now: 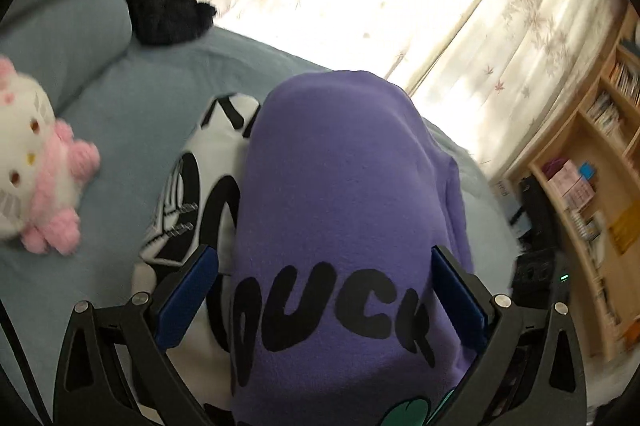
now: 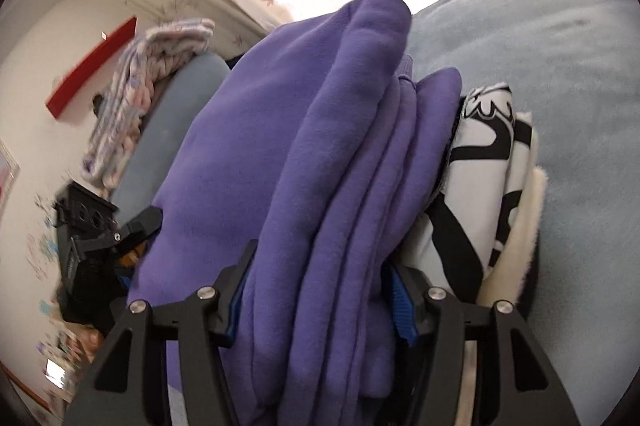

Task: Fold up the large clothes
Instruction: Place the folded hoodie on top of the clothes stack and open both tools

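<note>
both claws (image 1: 326,296) (image 2: 318,290) stand partly open around the thickly folded purple sweatshirt (image 1: 340,186), grip unclear.

Blue-grey sofa (image 1: 132,114) under black-and-white garment (image 1: 208,162), plush toy (image 1: 36,162).

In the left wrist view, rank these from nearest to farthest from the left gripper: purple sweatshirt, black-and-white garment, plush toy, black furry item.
1. Purple sweatshirt: between the fingers of the left gripper.
2. Black-and-white garment: just left, beside the sweatshirt.
3. Plush toy: far left on the blue cover.
4. Black furry item: top left, at the back.
</note>
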